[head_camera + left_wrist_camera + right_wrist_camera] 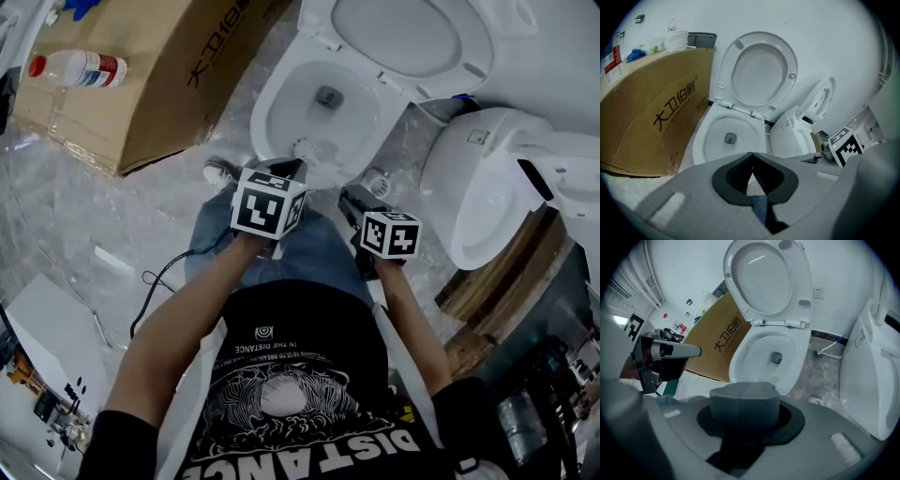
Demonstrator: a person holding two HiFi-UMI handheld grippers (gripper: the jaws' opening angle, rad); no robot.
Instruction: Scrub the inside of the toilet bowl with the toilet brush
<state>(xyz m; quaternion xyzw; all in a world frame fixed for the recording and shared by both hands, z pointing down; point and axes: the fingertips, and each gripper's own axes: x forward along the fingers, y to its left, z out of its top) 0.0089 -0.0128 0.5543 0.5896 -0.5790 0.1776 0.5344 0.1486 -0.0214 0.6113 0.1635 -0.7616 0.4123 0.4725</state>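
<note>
The white toilet bowl point(281, 108) stands open in front of me, its seat and lid point(403, 37) raised. I see it too in the left gripper view as the bowl point(715, 131) and in the right gripper view as the bowl point(754, 350). My left gripper point(307, 150) hovers at the bowl's front rim, jaws shut with their tips touching and nothing between them point(751, 157). My right gripper point(352, 199) sits lower right of the bowl, its jaws point(745, 401) pressed together and empty. No toilet brush shows in any view.
A large cardboard box point(159, 75) lies left of the toilet, with a bottle point(75, 67) on top. A second white toilet point(478, 187) stands close on the right. A black cable point(164, 277) trails on the floor at my left. My legs are just before the bowl.
</note>
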